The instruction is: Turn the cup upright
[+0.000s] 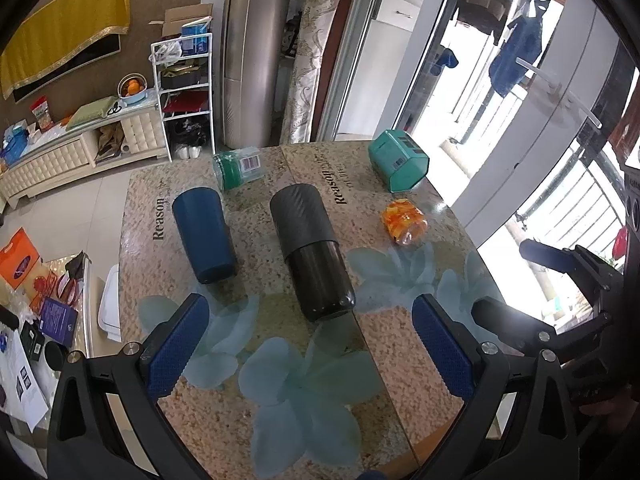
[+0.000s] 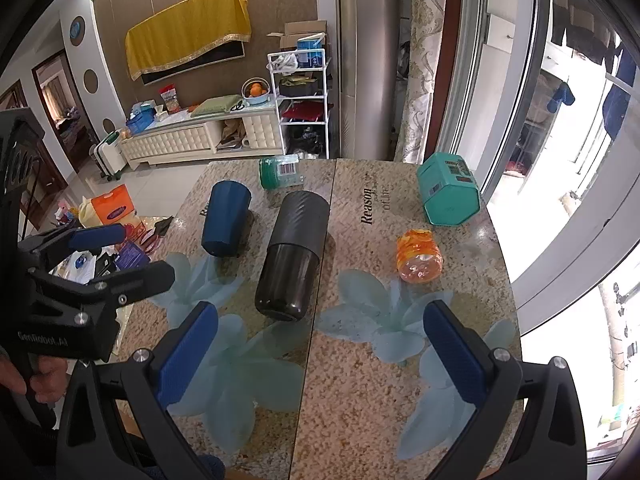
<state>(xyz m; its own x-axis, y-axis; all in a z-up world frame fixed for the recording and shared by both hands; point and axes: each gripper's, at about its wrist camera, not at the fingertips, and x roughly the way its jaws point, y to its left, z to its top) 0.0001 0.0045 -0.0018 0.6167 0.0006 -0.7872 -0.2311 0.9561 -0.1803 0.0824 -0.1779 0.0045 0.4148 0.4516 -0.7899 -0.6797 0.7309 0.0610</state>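
Observation:
A dark blue cup (image 1: 204, 234) lies on its side at the table's left, its base end toward me; it also shows in the right wrist view (image 2: 225, 219). A black tumbler (image 1: 308, 250) lies on its side mid-table, also in the right wrist view (image 2: 292, 254). My left gripper (image 1: 310, 324) is open and empty, just short of the tumbler's near end. My right gripper (image 2: 320, 336) is open and empty, just short of the tumbler's near end and a little to its right. The right gripper shows at the left wrist view's right edge (image 1: 512, 280), and the left gripper at the right wrist view's left (image 2: 134, 254).
A green jar (image 1: 238, 168) and a teal hexagonal tin (image 1: 398, 166) lie on their sides at the far edge of the table (image 1: 360, 360). An orange plastic jar (image 1: 404, 222) lies at the right. Glass doors are to the right, floor clutter to the left.

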